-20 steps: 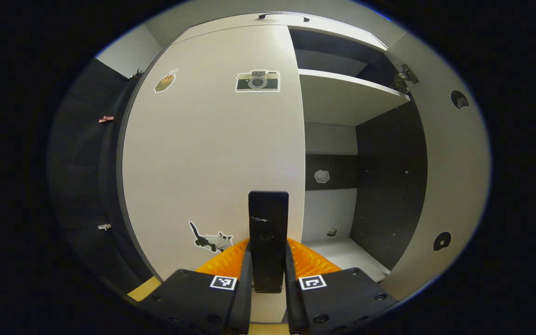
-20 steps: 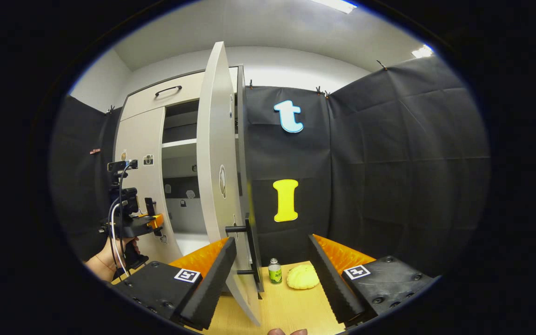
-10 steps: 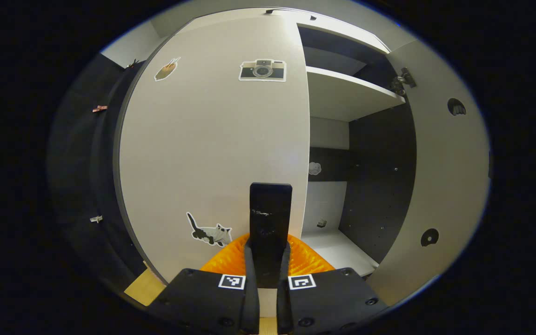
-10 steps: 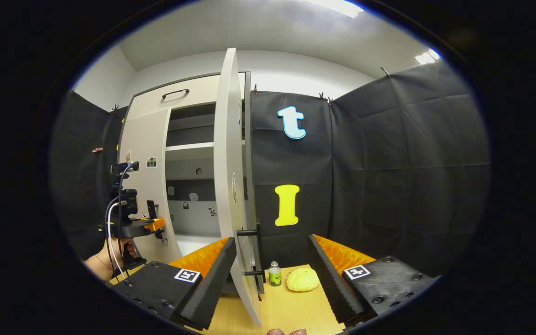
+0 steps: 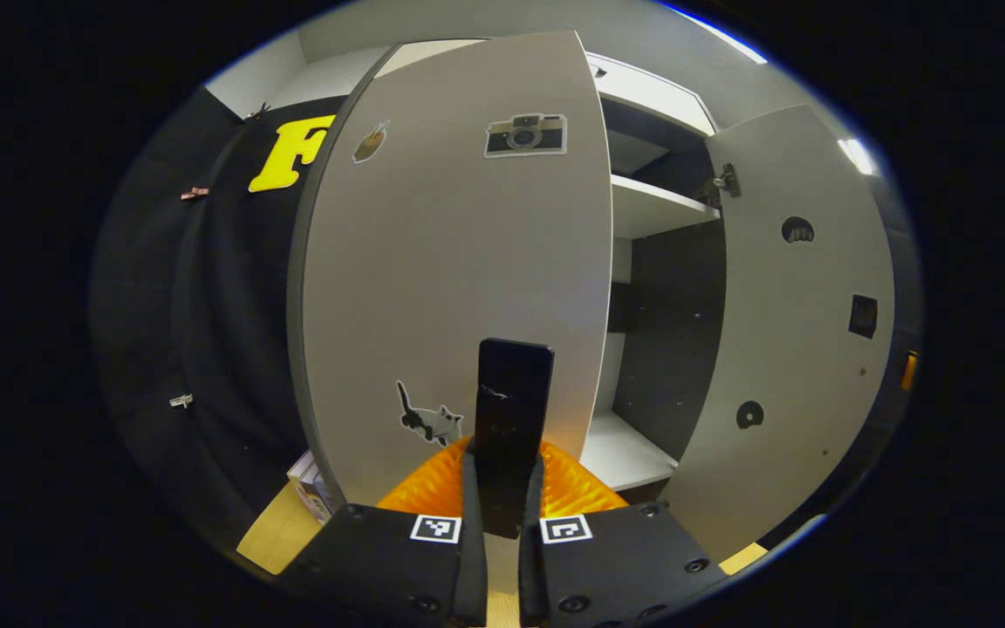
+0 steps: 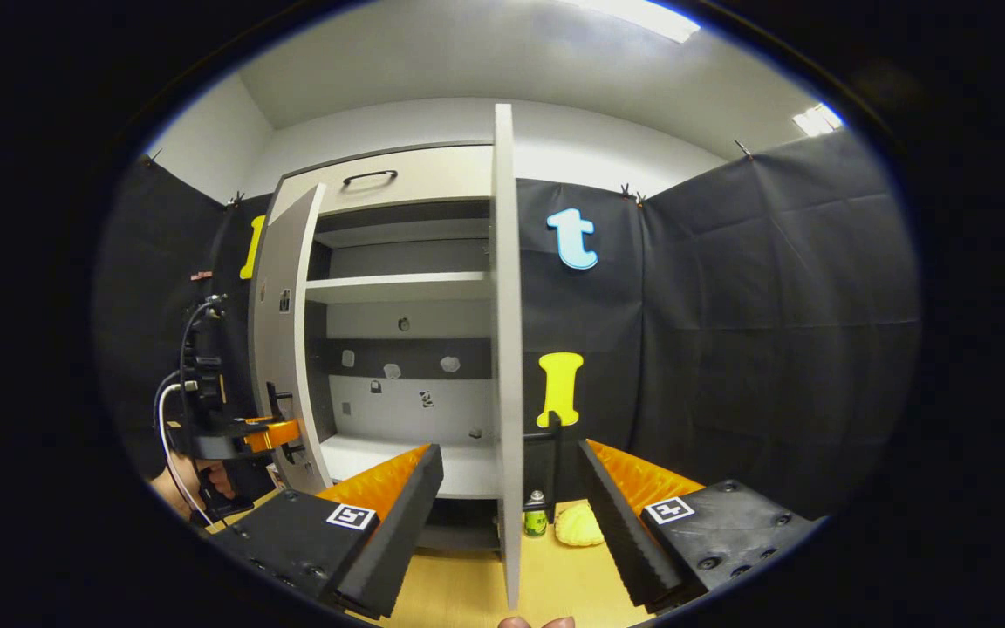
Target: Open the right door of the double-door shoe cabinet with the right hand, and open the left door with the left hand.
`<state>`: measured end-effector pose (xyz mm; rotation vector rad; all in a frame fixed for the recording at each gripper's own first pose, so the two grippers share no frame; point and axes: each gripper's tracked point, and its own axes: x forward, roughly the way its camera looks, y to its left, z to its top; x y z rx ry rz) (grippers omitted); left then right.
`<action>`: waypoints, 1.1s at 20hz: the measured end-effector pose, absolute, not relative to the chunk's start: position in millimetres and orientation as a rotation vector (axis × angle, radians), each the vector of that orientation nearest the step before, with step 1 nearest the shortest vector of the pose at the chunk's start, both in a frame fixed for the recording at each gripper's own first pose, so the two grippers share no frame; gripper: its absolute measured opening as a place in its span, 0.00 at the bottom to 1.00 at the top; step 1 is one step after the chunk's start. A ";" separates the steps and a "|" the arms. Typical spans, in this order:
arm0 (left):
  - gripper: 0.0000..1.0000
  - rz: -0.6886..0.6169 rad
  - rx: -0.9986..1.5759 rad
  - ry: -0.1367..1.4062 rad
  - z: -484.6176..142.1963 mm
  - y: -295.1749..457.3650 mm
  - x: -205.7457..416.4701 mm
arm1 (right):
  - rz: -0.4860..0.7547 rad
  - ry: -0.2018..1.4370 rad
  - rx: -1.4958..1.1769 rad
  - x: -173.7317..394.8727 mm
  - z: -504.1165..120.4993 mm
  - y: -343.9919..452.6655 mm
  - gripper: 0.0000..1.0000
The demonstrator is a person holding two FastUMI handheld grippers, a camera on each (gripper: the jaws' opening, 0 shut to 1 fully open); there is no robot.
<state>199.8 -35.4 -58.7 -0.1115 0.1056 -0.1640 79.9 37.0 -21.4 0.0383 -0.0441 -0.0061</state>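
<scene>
In the left gripper view the pale left door [image 5: 450, 288], with camera and cat stickers, stands partly swung out. Its black handle [image 5: 513, 410] is clamped between the fingers of my left gripper [image 5: 502, 497], which is shut on it. The right door [image 5: 803, 331] hangs wide open beyond the cabinet's dark inside. In the right gripper view the right door [image 6: 509, 349] is edge-on between the spread fingers of my right gripper [image 6: 507, 515], which is open and touches nothing. The door's black handle [image 6: 553, 453] is just behind it. Far left, a hand holds the left gripper [image 6: 269, 432] at the left door [image 6: 280, 340].
A white shelf [image 6: 398, 281] and floor board [image 6: 398, 458] show inside the cabinet. A small green bottle [image 6: 536, 521] and a yellow bun-like lump [image 6: 579, 526] sit on the wooden top [image 6: 459, 593] right of the door. A small box [image 5: 311, 488] lies left of the cabinet.
The left door has swung outward with my left gripper shut on its handle. The right gripper has drawn back, so the open right door now stands edge-on.
</scene>
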 end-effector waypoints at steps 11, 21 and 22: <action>0.18 -0.160 -0.116 0.111 -57.9 3.3 179.2 | 0.031 -0.028 0.050 55.5 -31.3 103.5 0.96; 0.17 -0.145 -0.171 0.101 -61.1 57.5 159.3 | 0.056 -0.024 0.055 43.3 -37.8 148.8 0.96; 0.17 -0.140 -0.172 0.100 -60.6 62.7 158.4 | 0.056 -0.021 0.058 43.1 -37.7 150.6 0.96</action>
